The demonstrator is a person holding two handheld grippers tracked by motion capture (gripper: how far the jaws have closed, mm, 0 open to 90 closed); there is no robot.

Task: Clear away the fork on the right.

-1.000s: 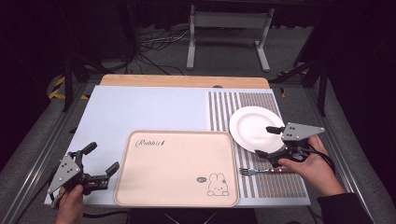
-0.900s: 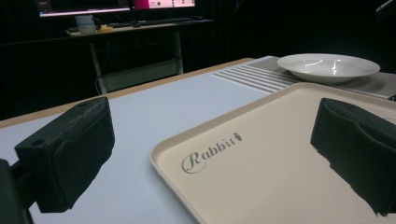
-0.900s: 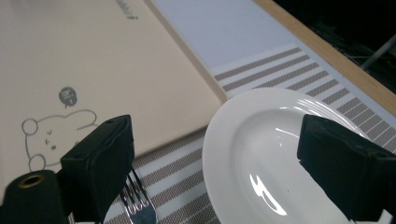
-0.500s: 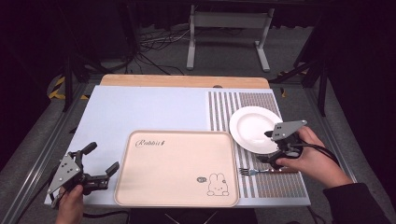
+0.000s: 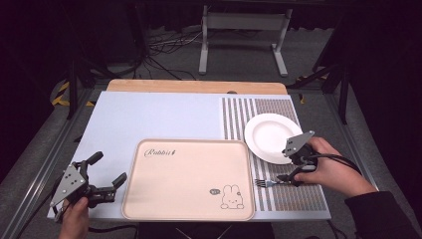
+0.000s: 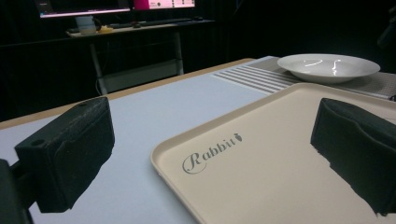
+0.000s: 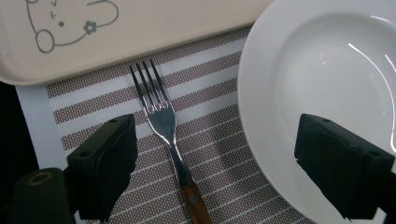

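Note:
A white plate (image 5: 269,136) rests on the striped mat at the right. Just in front of it lies a fork (image 5: 269,182) with a wooden handle, tines toward the beige rabbit tray (image 5: 189,174). My right gripper (image 5: 291,169) hovers open above the fork's handle end and the plate's near rim. In the right gripper view the fork (image 7: 163,120) lies between the open jaws, close to the left one, and the plate (image 7: 327,88) fills the right. My left gripper (image 5: 109,168) stands open at the tray's left edge, holding nothing. Its view looks across the tray (image 6: 280,154) to the plate (image 6: 327,67).
The striped placemat (image 5: 259,107) covers the right part of the pale blue table top (image 5: 159,117), with a wooden strip along the far edge. A metal stand (image 5: 244,35) and cables lie on the floor beyond. The table's right edge is near my right hand.
My right gripper has shifted left and down from the plate's right rim toward the fork and has tilted. The left gripper has stayed put.

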